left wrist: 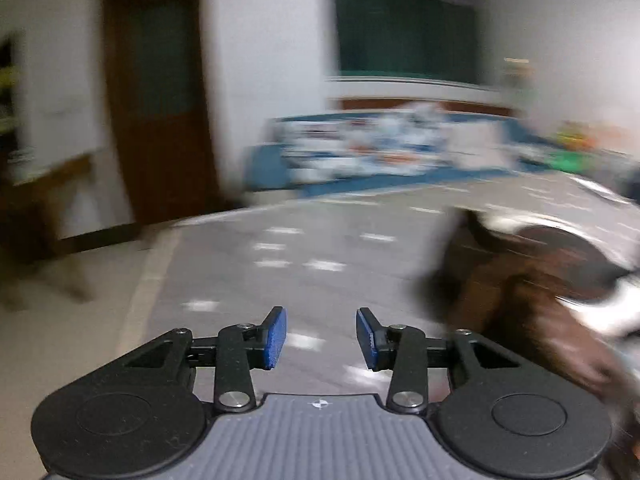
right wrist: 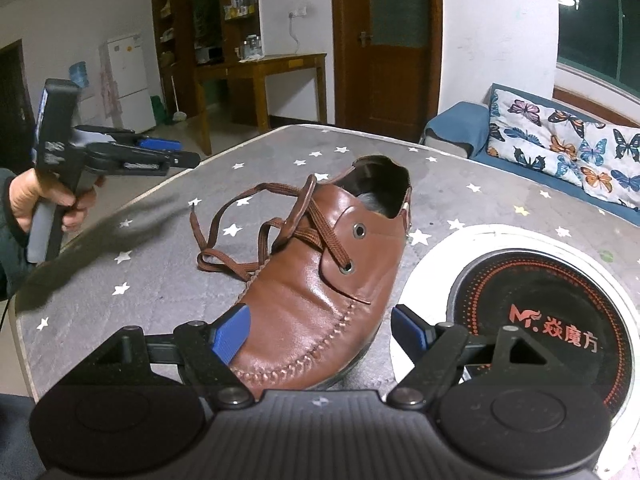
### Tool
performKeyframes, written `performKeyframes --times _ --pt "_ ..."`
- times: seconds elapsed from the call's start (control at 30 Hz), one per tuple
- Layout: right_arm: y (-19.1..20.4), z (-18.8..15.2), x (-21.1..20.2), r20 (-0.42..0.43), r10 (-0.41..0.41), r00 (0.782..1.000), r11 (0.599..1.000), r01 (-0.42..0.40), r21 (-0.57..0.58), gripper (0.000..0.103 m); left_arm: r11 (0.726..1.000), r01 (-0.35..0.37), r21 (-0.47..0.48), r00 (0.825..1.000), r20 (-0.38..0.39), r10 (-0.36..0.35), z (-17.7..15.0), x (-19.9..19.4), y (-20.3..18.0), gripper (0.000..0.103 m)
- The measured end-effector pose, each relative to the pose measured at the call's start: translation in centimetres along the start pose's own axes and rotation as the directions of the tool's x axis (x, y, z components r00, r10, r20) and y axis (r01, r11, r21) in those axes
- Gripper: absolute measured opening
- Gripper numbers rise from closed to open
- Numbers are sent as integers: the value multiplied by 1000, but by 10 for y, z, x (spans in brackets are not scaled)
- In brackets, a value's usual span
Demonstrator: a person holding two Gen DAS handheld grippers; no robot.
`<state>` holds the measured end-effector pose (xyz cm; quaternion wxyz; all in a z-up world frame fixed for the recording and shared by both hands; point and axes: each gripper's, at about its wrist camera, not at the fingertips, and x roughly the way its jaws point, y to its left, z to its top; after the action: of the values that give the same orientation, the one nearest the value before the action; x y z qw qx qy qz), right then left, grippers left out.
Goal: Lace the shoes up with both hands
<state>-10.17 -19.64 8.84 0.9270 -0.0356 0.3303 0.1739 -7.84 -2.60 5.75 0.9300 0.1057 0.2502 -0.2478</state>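
**Mid-lacing: shoe braced, lace loose, left tongs empty**

Currently the brown leather shoe (right wrist: 320,292) lies on the grey star-print table (right wrist: 160,280), toe toward the right wrist camera. Right tongs (right wrist: 320,334) straddle the toe, spread wide; the left-side pad (right wrist: 232,334) looks to touch the leather, the other pad stands just clear of it, so released, bracing at most. Left tongs (left wrist: 321,338) are parted with nothing between the pads; in the right view they hover (right wrist: 160,152) beyond the shoe's left side, well apart from it, held by a hand (right wrist: 48,200).

Brown lace (right wrist: 256,232) crosses the tongue and spills in loose loops onto the table left of the shoe. One end runs into the lower eyelet (right wrist: 347,268); the upper eyelet (right wrist: 359,231) is empty.

Step in hand, my judgement: fetch the free lace tip (right wrist: 193,216) and thread that empty eyelet. Do it well: pinch close to the tip so it stays stiff, keep the right tongs steadying the toe, approach slowly since the left view is motion-blurred.

Beside the shoe's right: a round black cooktop (right wrist: 540,320) set in a white ring. Behind the shoe: a wooden door (right wrist: 388,40), a wooden side table (right wrist: 272,68); far right, a blue sofa (right wrist: 460,124) with a butterfly cushion (right wrist: 560,148).
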Motion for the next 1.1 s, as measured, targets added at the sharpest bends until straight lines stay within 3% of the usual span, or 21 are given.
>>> performKeyframes --times 0.17,0.3,0.37,0.47,0.53,0.63,0.87,0.97,1.03,1.07,1.1 --pt "1 -1 -1 -7 0 1000 1000 0 -4 79 971 195 135 979 -88 -184 -25 -12 -42 42" --pt "7 1 0 -5 16 1000 1000 -16 -17 79 972 178 156 977 -143 -157 -33 6 -56 42" --pt "10 1 1 -2 19 1000 1000 -19 -23 79 979 122 162 985 -142 -100 -36 15 -58 42" --pt "13 2 -2 6 20 1000 999 -20 -26 79 990 108 94 986 -138 -94 -34 25 -51 42" --pt "14 1 -4 7 19 1000 999 -18 -30 79 990 120 73 984 -140 -109 -33 28 -49 34" --pt "15 0 -4 4 13 1000 999 -13 -34 79 986 146 79 982 -130 -135 -34 23 -52 12" --pt "15 0 -4 7 14 1000 999 -14 -31 78 973 137 184 990 -46 -130 -35 -24 -57 9" --pt "16 0 -3 8 20 1000 999 -20 -32 78 914 271 301 962 -56 -267 -41 -55 -65 9" --pt "17 0 -2 7 23 1000 999 -23 -34 78 843 424 329 905 -163 -392 -46 -66 -68 15" --pt "17 0 -2 7 25 1000 999 -25 -35 78 805 488 337 872 -213 -440 -48 -71 -70 24" --pt "18 0 -2 7 26 1000 999 -26 -37 78 799 493 344 870 -229 -437 -51 -72 -71 41"
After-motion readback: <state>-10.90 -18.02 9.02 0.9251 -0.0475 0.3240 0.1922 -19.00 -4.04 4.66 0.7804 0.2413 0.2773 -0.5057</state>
